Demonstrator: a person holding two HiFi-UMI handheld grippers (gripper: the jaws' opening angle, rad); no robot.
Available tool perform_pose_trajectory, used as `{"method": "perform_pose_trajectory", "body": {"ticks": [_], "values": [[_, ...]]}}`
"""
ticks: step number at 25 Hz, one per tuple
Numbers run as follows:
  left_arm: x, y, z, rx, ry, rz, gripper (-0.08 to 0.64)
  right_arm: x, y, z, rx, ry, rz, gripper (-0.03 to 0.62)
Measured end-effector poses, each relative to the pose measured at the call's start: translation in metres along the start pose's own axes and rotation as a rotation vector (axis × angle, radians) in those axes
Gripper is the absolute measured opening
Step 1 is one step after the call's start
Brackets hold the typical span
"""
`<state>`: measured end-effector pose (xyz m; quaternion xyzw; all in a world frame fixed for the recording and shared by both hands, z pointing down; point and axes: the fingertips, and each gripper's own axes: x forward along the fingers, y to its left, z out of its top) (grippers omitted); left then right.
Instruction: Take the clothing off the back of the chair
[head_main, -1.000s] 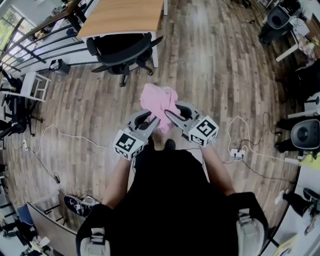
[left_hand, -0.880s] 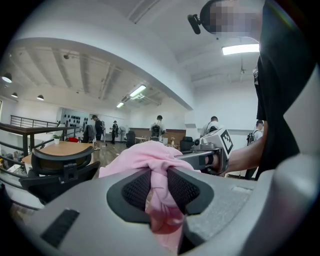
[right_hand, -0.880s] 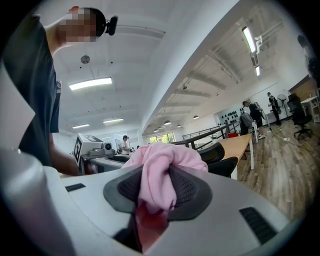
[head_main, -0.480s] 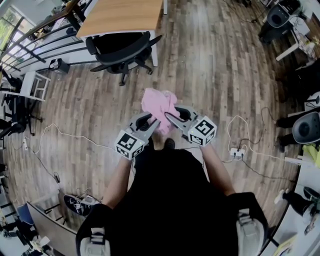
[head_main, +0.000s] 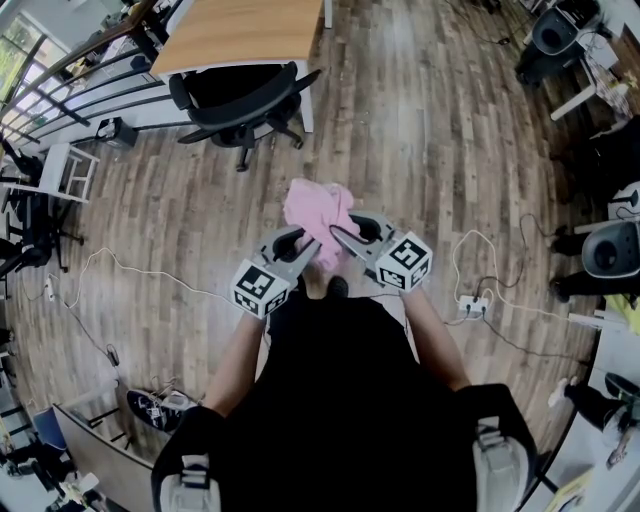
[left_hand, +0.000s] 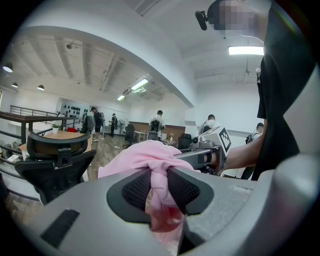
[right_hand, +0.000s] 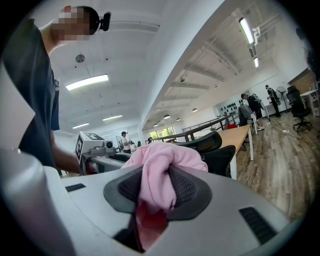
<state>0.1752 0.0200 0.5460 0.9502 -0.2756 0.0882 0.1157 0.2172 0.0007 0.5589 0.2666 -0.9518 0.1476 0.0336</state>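
Observation:
A bunched pink garment (head_main: 318, 212) hangs in the air in front of me, held between both grippers. My left gripper (head_main: 308, 248) is shut on its left side, and the cloth (left_hand: 150, 160) is squeezed between the black pads. My right gripper (head_main: 338, 238) is shut on the right side, with pink fabric (right_hand: 165, 165) bulging out over its pads. The black office chair (head_main: 240, 100) stands well ahead at the wooden desk (head_main: 250, 30), its back bare. In the left gripper view the chair (left_hand: 55, 160) is at the left; in the right gripper view the chair (right_hand: 215, 147) is behind the cloth.
White cables (head_main: 130, 275) run over the wood floor at the left, and a power strip (head_main: 470, 308) lies at the right. Other chairs (head_main: 610, 250) and desks line the right edge. A railing (head_main: 60, 90) runs along the far left. People stand in the distance.
Both grippers have sunk slightly with the pink garment still held between them. The chair and desk stay where they were.

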Motion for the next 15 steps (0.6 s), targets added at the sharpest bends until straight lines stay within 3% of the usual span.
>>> {"method": "perform_pose_trajectory", "body": {"ticks": [15], "values": [[-0.0001, 0.0006, -0.0041, -0.010, 0.003, 0.001, 0.104, 0.0010, -0.0003, -0.0022, 0.000, 0.005, 0.002, 0.109]]}}
